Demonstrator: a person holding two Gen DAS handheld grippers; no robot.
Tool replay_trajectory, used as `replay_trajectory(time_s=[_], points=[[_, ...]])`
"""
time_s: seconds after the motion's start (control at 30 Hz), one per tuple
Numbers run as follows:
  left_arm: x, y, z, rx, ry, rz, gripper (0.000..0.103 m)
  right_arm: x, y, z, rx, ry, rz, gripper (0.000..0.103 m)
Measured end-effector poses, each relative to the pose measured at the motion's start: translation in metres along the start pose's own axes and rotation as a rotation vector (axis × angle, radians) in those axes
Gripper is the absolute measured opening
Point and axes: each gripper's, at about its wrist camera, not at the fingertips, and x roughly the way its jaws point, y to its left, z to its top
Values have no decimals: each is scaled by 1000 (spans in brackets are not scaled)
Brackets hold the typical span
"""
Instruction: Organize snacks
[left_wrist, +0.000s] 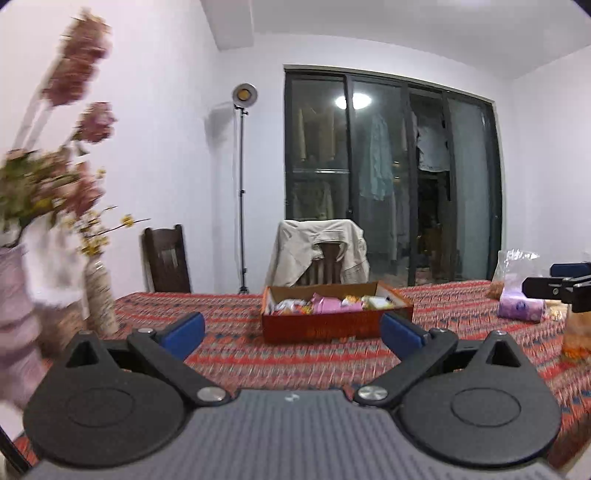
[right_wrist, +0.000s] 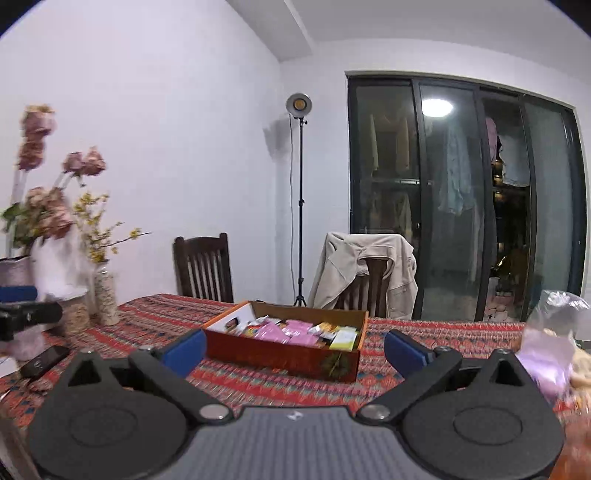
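Observation:
An open red cardboard box (left_wrist: 325, 326) sits mid-table, filled with several snack packets (left_wrist: 328, 304) in pink, yellow and white. It also shows in the right wrist view (right_wrist: 291, 356), with its snack packets (right_wrist: 295, 330). My left gripper (left_wrist: 291, 332) is open and empty, held above the table in front of the box. My right gripper (right_wrist: 293, 345) is open and empty, also short of the box. The right gripper's side shows in the left wrist view (left_wrist: 557, 286), and the left one's at the left edge of the right wrist view (right_wrist: 26, 314).
A patterned red tablecloth (left_wrist: 229, 350) covers the table. Vases with flowers (left_wrist: 98, 295) stand at left. A purple tissue pack (left_wrist: 521, 306) and clear bags (right_wrist: 557, 332) lie at right. A black phone (right_wrist: 46, 360) lies at left. Two chairs (right_wrist: 205, 267) stand behind the table.

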Motion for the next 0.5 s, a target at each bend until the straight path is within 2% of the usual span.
replay_trajectory(time_s=[0.1,0.27,0.4,0.5], points=[[-41,-3,-27,1,15,35,103,-38,20,-27,-7,3,-9,103],[-87,-7,-68,-24,52,52,103,-89,49,-75,-1,48,-32,103],[-84,-16,-87,2,117,32,103,-110,65,-109,61,100,-13,103],[-76,-16,-94,-22,130,60,103,-106,78,-129,57,143,-8,103]])
